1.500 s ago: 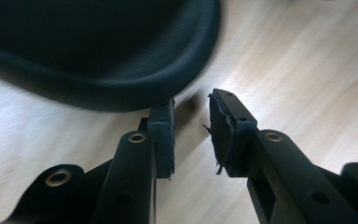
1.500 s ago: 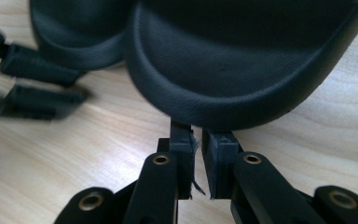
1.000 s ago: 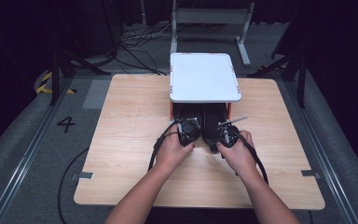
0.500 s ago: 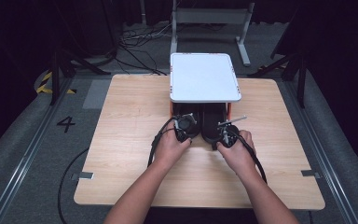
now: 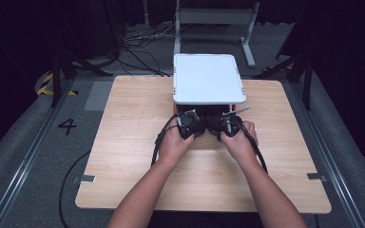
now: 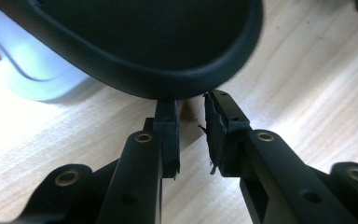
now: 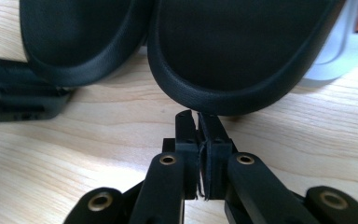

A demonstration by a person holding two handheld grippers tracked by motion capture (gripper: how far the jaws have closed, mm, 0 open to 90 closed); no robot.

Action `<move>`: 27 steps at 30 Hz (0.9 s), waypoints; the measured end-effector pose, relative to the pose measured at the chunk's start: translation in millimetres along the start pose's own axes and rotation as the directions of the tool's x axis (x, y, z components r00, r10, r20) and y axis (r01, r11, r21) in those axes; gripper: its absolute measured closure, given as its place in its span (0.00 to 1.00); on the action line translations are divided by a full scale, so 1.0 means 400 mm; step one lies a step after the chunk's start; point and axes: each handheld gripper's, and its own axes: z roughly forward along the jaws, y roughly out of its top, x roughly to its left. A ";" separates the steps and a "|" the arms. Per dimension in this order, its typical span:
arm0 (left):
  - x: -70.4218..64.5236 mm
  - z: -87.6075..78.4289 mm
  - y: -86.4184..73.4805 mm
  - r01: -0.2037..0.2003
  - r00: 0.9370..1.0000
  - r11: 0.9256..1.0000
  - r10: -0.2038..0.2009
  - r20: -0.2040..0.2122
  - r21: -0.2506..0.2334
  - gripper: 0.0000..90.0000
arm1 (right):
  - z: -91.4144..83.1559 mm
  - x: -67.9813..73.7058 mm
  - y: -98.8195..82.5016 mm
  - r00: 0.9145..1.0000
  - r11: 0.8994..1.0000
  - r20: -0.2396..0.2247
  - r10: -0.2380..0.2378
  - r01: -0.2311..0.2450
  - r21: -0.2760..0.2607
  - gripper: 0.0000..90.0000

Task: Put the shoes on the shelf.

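Both hands had crept toward the far side of the table since the earlier frame, bringing the grippers closer to the white box. Two black shoes lay side by side on the wooden table, just near of the white box that stood at the far middle of the tabletop, their far ends beside its base. In the right gripper view the rounded end of one shoe sat directly ahead of the jaw tips, with the second shoe just to its left. The right gripper had its jaws drawn together to a thin slit, the tips touching the rim of that shoe; whether they pinched any of it could not be told. The left gripper had its jaws nearly shut, a narrow gap showing between the pads, and its tips met the rim of a black shoe above them; nothing was seen in the gap. From the high view the left gripper and right gripper sat close together, each held in a hand, cables trailing back along the forearms. Beyond the table, grey carpeted floor carried a painted numeral four.
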 end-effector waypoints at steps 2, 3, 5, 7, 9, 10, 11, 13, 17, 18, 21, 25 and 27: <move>-0.008 -0.001 -0.002 -0.008 1.000 1.000 0.008 0.007 -0.004 0.82 | 0.004 0.002 0.002 1.000 1.000 0.005 -0.008 0.008 0.006 0.98; -0.012 -0.001 -0.003 0.004 1.000 1.000 -0.004 0.011 -0.008 0.82 | 0.004 0.004 0.000 1.000 1.000 -0.001 -0.012 0.012 0.000 0.98; -0.011 -0.001 -0.003 0.001 1.000 1.000 -0.001 0.013 -0.008 0.82 | 0.004 0.007 -0.004 1.000 1.000 0.000 -0.018 0.018 -0.003 0.96; -0.009 -0.005 -0.004 -0.009 1.000 1.000 0.009 0.015 -0.007 0.81 | -0.002 0.009 -0.008 1.000 0.999 0.002 -0.029 0.029 -0.019 0.94; -0.010 -0.022 -0.016 -0.009 1.000 1.000 0.009 0.016 -0.021 0.80 | -0.021 0.009 -0.016 0.999 0.998 -0.016 -0.048 0.048 -0.046 0.92; -0.010 -0.022 -0.016 -0.009 1.000 1.000 0.009 0.016 -0.021 0.79 | -0.021 0.009 -0.016 0.999 0.998 -0.016 -0.048 0.048 -0.046 0.92; -0.009 -0.033 -0.022 -0.020 1.000 0.999 0.020 0.017 -0.025 0.79 | -0.047 0.008 -0.021 0.997 0.995 -0.026 -0.068 0.066 -0.072 0.89; -0.010 -0.054 -0.033 -0.024 1.000 0.999 0.024 0.011 -0.038 0.77 | -0.062 0.006 -0.024 0.996 0.992 -0.030 -0.085 0.082 -0.092 0.88; -0.010 -0.123 -0.071 -0.042 0.999 0.996 0.043 0.009 -0.075 0.72 | -0.130 -0.006 -0.040 0.989 0.978 -0.030 -0.141 0.135 -0.162 0.78; -0.010 -0.138 -0.082 -0.046 0.999 0.995 0.047 0.008 -0.089 0.71 | -0.143 -0.011 -0.045 0.988 0.974 -0.026 -0.152 0.145 -0.174 0.75; -0.004 -0.174 -0.110 -0.049 0.999 0.992 0.050 0.005 -0.114 0.64 | -0.176 -0.033 -0.057 0.981 0.958 -0.023 -0.191 0.181 -0.221 0.68; 0.015 -0.214 -0.155 -0.052 0.998 0.987 0.056 0.019 -0.154 0.51 | -0.220 -0.074 -0.078 0.973 0.934 -0.003 -0.229 0.219 -0.283 0.59; 0.025 -0.227 -0.173 -0.058 0.998 0.983 0.062 0.018 -0.174 0.43 | -0.244 -0.107 -0.092 0.971 0.926 0.008 -0.241 0.232 -0.297 0.56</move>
